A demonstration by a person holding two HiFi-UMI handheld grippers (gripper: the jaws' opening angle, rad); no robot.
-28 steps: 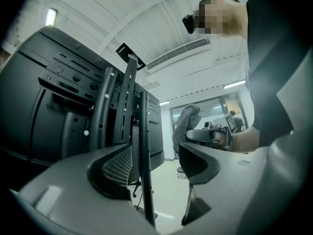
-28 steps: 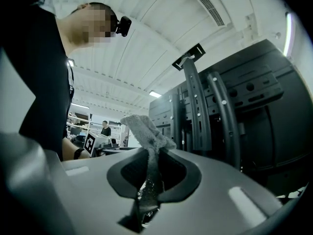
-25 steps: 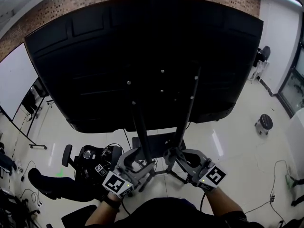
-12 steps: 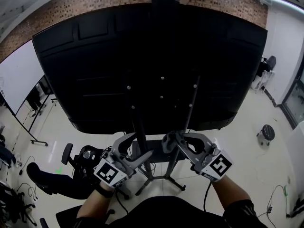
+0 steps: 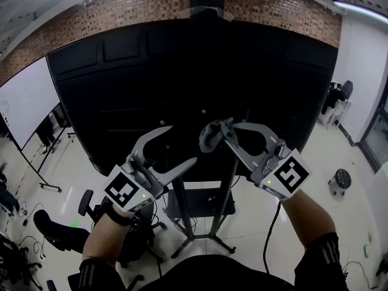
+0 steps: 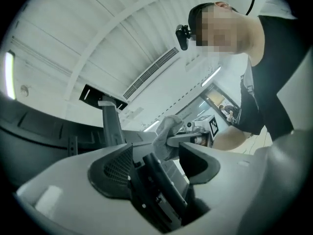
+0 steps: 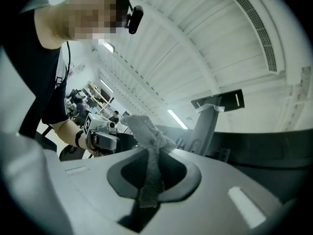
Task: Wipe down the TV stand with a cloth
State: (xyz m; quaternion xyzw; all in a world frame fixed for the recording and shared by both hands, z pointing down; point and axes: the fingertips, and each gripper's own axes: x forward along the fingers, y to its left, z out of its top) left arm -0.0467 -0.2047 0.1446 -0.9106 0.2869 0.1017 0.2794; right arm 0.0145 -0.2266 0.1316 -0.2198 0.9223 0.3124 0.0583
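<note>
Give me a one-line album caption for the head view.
Right claw holds a grey cloth up before the black TV back; left claw hangs open beside it.

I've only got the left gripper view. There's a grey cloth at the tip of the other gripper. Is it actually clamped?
Observer: Yes. In the right gripper view the cloth runs down between the jaws of the right gripper, which are shut on it.
Operator: Where are we against the stand?
Observer: The head view shows the cloth held up in front of the TV's black back, with the stand's poles lower down.
Operator: Is my gripper crowding the cloth?
Observer: No. In the head view the left gripper sits beside and slightly below it, apart from it.
</note>
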